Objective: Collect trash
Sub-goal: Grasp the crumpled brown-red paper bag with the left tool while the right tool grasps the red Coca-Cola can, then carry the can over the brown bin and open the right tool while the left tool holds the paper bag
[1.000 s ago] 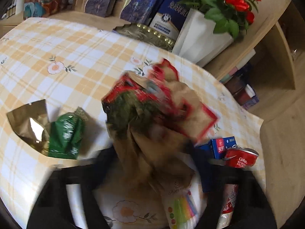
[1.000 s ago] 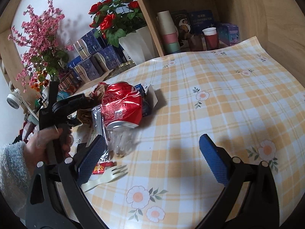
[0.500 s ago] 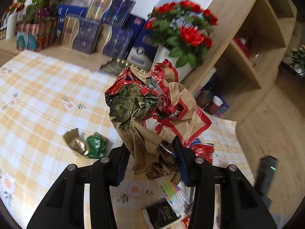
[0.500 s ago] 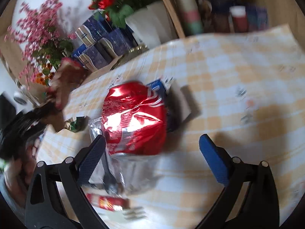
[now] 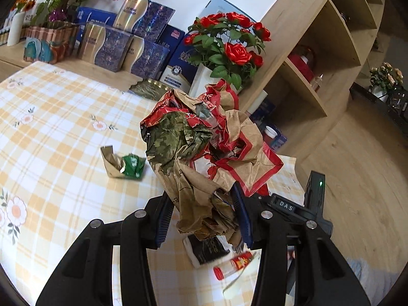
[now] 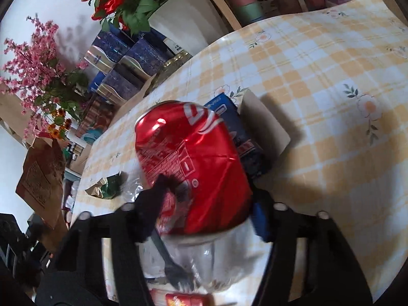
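My left gripper [image 5: 201, 214] is shut on a crumpled brown, red and camouflage paper bag [image 5: 204, 148] and holds it up above the checked tablecloth [image 5: 51, 132]. The same bag [image 6: 43, 176] shows at the far left of the right wrist view. My right gripper [image 6: 206, 216] is closing on a dented red cola can [image 6: 193, 163], and both pads touch its sides. The can lies on clear plastic [image 6: 229, 260] with a black fork [image 6: 170, 267], against a blue carton [image 6: 242, 132]. A green wrapper with a foil packet [image 5: 125, 164] lies further out on the table.
A black packet [image 5: 206, 248] and a small red-capped tube [image 5: 234, 264] lie below the held bag. A white vase of red roses [image 5: 229, 51], blue gift boxes [image 5: 114, 46] and a wooden shelf [image 5: 318, 63] stand behind the table. Paper cups [image 6: 244, 0] stand in the shelf.
The left gripper has lifted the paper bag up off the table. The right gripper has moved in over the red can, and its wide jaws have narrowed onto the can's sides.
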`<state>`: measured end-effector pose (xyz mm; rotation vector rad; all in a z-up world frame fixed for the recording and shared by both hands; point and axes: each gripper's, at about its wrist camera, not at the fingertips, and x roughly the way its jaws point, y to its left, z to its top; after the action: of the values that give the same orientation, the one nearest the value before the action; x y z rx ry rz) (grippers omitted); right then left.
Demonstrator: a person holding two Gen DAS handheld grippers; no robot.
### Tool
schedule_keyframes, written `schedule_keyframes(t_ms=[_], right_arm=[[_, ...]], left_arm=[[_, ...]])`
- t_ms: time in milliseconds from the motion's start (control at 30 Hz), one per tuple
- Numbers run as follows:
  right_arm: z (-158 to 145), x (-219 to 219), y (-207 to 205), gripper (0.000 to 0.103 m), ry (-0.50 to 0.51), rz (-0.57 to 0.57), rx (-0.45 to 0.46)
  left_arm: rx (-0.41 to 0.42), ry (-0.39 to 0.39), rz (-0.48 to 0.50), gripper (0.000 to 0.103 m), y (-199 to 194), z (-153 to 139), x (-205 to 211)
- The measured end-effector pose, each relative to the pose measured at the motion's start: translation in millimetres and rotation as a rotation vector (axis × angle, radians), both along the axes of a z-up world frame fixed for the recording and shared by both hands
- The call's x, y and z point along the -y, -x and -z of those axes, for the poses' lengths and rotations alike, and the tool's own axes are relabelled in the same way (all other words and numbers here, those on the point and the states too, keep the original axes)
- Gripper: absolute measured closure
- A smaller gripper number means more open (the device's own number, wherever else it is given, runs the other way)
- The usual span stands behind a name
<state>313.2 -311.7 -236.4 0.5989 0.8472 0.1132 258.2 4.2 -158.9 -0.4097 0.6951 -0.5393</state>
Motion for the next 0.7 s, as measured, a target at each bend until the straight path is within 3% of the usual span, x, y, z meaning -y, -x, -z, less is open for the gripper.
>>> schedule_keyframes(t_ms=[133,400,700], right_arm=[[-12,1,10,0.053,0.003,0.013,-0.003],[-47,19,45,0.054,-0.07,0.08,0.134],[-66,19,103,0.055,-0.067,0.092,0.18]], left_arm=[[0.012,-0.006,0.009,0.059,6,-3,-2],[0.017,-0.03,0.019,0.059,26,-3,-2],[0.038,-0.082,0.033,0.059,75,-16,-5]])
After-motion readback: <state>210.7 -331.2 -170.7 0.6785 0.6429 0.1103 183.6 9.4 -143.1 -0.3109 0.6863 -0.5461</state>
